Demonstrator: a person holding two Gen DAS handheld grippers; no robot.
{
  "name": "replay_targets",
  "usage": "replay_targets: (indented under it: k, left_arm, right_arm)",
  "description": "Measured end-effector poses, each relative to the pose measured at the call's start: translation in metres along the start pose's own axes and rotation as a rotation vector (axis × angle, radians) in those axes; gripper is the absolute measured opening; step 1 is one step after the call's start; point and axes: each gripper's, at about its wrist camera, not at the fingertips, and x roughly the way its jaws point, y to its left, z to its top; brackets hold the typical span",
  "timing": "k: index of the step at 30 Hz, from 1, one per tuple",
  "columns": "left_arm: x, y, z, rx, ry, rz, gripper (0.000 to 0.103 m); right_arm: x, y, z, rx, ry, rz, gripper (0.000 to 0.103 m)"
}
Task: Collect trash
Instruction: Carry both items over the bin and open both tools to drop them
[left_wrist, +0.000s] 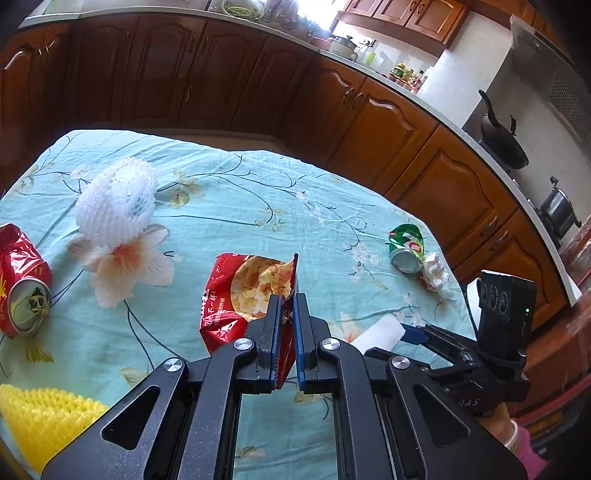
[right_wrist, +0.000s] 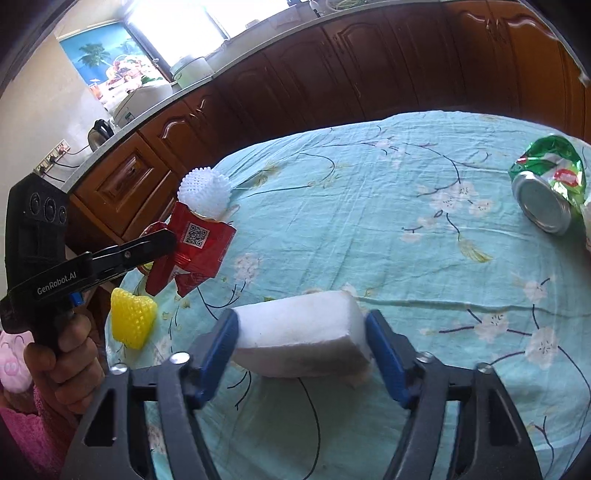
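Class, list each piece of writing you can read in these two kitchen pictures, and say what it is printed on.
"GenRobot.AI": on the left gripper body.
"OAS": on the right gripper body, partly cut off.
Snack bag: Chinese characters, too blurred to read; its back carries a QR code.
Red can and green can: print unreadable.

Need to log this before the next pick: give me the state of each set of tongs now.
Left tongs: shut on the red snack bag, lifted off the tablecloth.
Right tongs: around the white foam block, pads touching both ends.
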Motion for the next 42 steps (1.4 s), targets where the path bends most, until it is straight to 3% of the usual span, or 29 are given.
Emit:
replay_targets:
  k: [2, 7, 12, 20, 28, 42]
  left_arm:
    - [0.001, 0.000, -0.001, -0.001, 0.004, -0.004, 0.006]
    - [0.007, -0.009, -0.003, 0.013, 0.020, -0.026, 0.006]
    - [0.013, -0.035, -0.006, 0.053, 0.036, -0.083, 0.006]
    - [0.035, -0.115, -0.023, 0.160, 0.100, -0.207, 0.006]
    - [0.052, -0.200, -0.040, 0.285, 0.140, -0.297, 0.006]
    - [0.078, -0.307, -0.048, 0.426, 0.171, -0.386, 0.006]
  right_arm:
    - [-0.011, 0.000, -0.005, 0.002, -0.014, -0.010, 0.051]
    - [-0.051, -0.002, -0.031, 0.015, -0.079, -0.063, 0.039]
    - [-0.106, -0.035, -0.056, 0.138, -0.199, -0.139, 0.038]
    - [-0.187, -0.093, -0.088, 0.323, -0.373, -0.268, 0.038]
    - [-0.243, -0.123, -0.108, 0.383, -0.469, -0.366, 0.038]
    - [-0.314, -0.169, -0.135, 0.462, -0.586, -0.469, 0.038]
